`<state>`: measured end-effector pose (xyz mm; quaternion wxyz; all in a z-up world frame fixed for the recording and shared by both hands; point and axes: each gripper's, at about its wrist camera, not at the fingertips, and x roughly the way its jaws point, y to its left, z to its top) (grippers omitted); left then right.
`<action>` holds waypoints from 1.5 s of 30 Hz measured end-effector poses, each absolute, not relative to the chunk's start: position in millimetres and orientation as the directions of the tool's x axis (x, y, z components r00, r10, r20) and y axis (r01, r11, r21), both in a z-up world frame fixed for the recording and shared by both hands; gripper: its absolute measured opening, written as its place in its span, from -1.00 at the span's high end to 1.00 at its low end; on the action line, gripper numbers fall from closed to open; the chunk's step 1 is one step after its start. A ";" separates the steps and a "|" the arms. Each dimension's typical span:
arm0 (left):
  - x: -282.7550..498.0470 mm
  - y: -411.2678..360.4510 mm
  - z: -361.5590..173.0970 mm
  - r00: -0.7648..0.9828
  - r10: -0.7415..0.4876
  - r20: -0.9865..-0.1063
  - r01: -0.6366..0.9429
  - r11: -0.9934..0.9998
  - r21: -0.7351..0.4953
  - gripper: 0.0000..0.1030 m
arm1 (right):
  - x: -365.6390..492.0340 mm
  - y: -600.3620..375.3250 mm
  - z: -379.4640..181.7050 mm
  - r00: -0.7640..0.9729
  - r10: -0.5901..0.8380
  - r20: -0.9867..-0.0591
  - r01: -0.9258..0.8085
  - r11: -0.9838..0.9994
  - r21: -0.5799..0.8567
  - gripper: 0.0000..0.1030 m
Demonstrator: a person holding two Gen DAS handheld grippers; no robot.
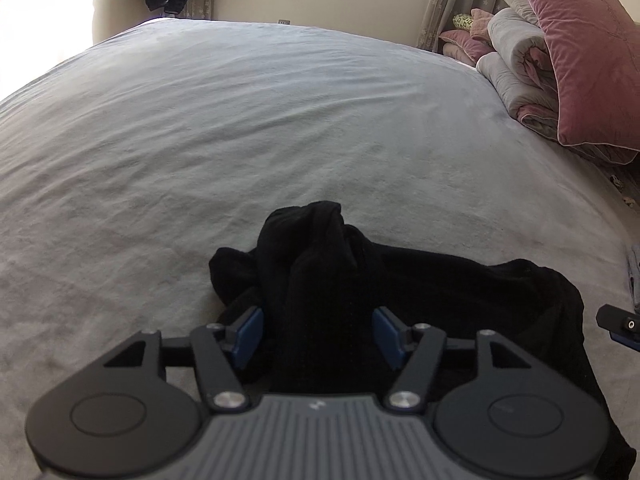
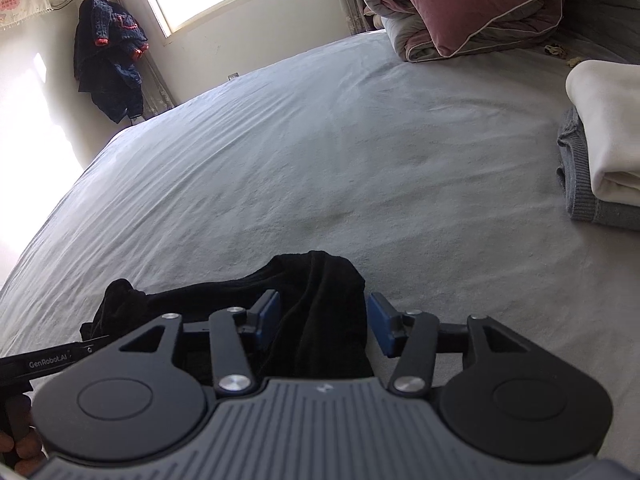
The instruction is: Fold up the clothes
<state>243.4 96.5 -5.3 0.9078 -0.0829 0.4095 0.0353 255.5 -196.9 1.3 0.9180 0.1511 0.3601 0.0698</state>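
Black fabric of the garment (image 1: 320, 280) bunched up between the left gripper (image 1: 318, 334) pads, jaws spread wide around a raised fold, not clamping it. Likewise the right gripper (image 2: 322, 322) stood wide open astride another fold. It lay crumpled on the grey bedsheet (image 1: 240, 120), folded clothes (image 2: 600, 152) off right, pillows (image 1: 580, 60) beyond.

Matt black cloth garment (image 1: 320, 264); wrinkled grey cloth bedsheet (image 1: 240, 128).

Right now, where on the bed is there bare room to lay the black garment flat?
Bare sheet runs from the black garment toward the window wall. Crowded: folded quilt and pink pillow at the far right, folded stack on the right edge.
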 end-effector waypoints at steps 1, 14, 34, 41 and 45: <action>238.2 97.4 -4.6 0.658 -0.008 -0.753 -0.132 0.983 -0.126 -0.26 | 249.7 -196.8 1.6 0.727 0.238 -0.644 -0.020 0.945 0.326 -0.03; 166.9 104.4 -5.8 0.606 -0.102 -0.788 -0.108 0.972 -0.209 -0.34 | 182.0 -186.2 1.8 0.660 0.271 -0.701 -0.034 0.942 0.332 -0.03; 57.7 110.4 -25.2 0.605 -0.263 -0.751 -0.046 0.931 -0.363 -0.31 | 77.4 -184.6 -28.8 0.575 0.372 -0.729 -0.048 0.905 0.423 -0.03; 34.7 94.7 -27.9 0.658 -0.255 -0.709 0.014 0.945 -0.326 -0.07 | 55.2 -186.3 -34.6 0.590 0.400 -0.701 -0.077 0.893 0.444 -0.03; 29.7 89.7 -29.2 0.655 -0.242 -0.715 0.033 0.955 -0.293 0.01 | 51.7 -183.8 -31.9 0.557 0.435 -0.707 -0.094 0.879 0.467 -0.05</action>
